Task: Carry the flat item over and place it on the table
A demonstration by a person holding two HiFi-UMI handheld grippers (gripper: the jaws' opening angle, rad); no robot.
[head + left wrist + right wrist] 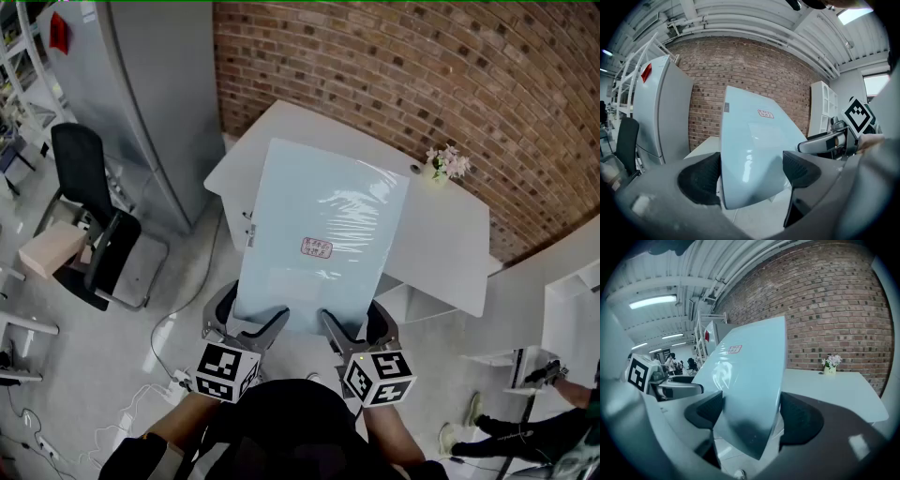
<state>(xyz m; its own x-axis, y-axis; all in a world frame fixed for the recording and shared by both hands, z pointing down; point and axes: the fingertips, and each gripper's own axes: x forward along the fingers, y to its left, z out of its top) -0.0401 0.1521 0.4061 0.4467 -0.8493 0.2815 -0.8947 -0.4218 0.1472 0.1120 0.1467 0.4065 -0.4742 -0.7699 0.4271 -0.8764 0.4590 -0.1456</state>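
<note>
The flat item (319, 234) is a pale blue, glossy sheet-like pack with a small red label. It is held tilted in the air above the near part of the white table (441, 244). Its near edge sits in both grippers. My left gripper (253, 323) has the item's lower left part between its black pads, and the item (750, 140) spans the gap in the left gripper (751, 173). My right gripper (345, 328) grips the lower right part, and the item (750, 380) fills the right gripper (752, 414) the same way. The table (834, 385) lies just beyond.
A small vase of flowers (445, 164) stands at the table's far right by the brick wall. A tall grey cabinet (141, 94) and a black chair (94, 216) are to the left. White shelving (825, 112) is on the right, and a person (553, 431) stands at the lower right.
</note>
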